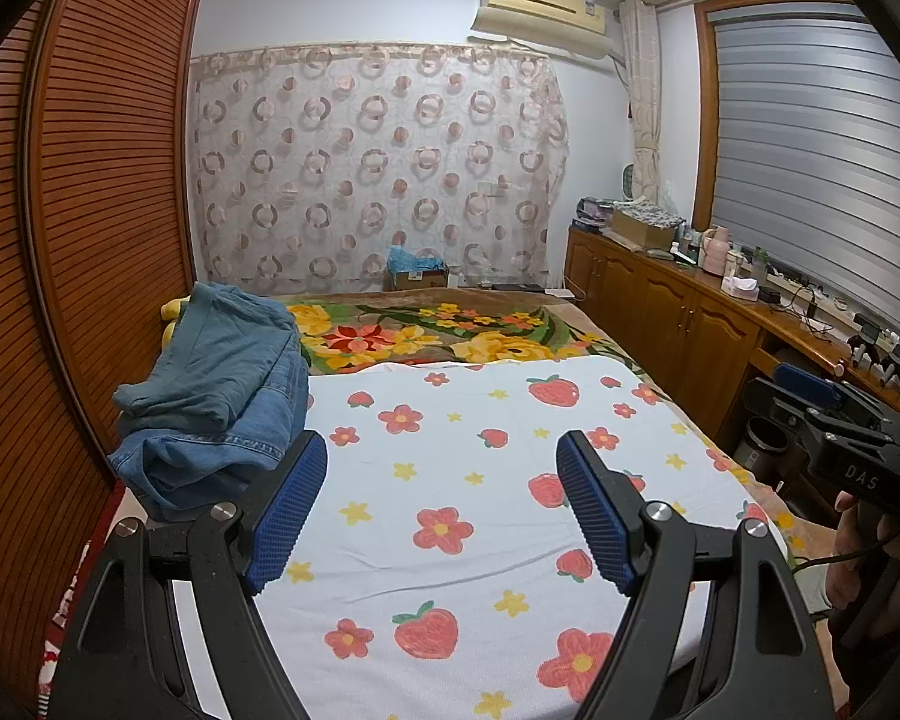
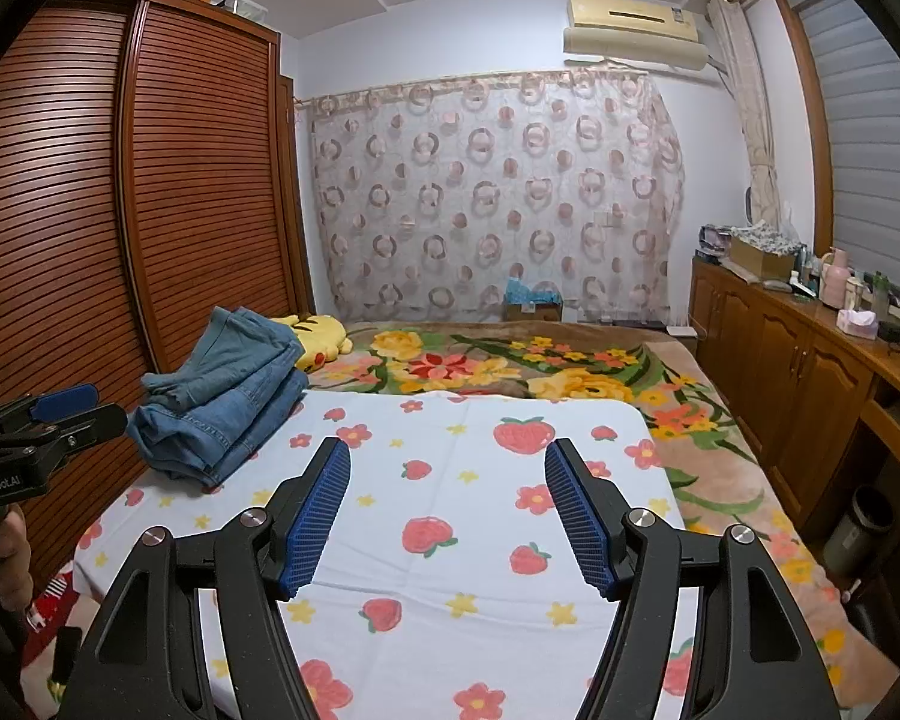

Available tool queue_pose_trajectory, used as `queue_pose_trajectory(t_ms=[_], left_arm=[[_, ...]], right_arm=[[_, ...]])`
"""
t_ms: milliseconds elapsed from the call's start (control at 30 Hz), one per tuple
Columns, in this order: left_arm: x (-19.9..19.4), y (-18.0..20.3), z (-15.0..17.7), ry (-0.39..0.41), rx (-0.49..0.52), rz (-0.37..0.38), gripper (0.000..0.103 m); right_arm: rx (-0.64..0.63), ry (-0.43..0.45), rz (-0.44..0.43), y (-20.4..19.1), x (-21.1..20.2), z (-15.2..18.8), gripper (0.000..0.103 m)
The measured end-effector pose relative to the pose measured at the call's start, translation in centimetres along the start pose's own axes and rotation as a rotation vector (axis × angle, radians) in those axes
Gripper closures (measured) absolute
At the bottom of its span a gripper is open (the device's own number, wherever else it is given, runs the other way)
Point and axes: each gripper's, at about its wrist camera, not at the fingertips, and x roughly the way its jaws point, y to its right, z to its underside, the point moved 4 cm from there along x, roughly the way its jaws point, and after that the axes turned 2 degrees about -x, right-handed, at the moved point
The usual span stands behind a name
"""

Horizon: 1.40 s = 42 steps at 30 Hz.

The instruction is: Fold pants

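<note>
Both the left claw (image 1: 441, 513) and right claw (image 2: 447, 519) are held wide apart and empty over the bed (image 1: 510, 420), while the pants (image 1: 222, 396), soft, limp, fairly heavy denim heaped at its left edge, are judged best gripped at the waistband.

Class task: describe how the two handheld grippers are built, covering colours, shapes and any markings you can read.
Both the left gripper and right gripper have black angular arms, silver pivot bolts and blue ribbed pads. White lettering marks each body, and a dark cable trails by the right one.
</note>
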Motion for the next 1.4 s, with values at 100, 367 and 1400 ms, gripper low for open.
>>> queue_pose_trajectory(t_ms=[100, 367, 1400], left_arm=[[0.03, 0.01, -0.02, -0.001, -0.001, 0.0, 0.023], [0.02, 0.02, -0.03, -0.001, -0.001, 0.0, 0.023], [-0.01, 0.07, -0.06, 0.0, 0.0, 0.001, 0.023]], right_arm=[[0.0, 0.0, -0.001, 0.07, 0.02, -0.06, 0.033], [-0.006, 0.003, 0.007, -0.01, -0.07, -0.07, 0.033], [-0.01, 0.009, 0.007, -0.41, -0.24, 0.05, 0.032]])
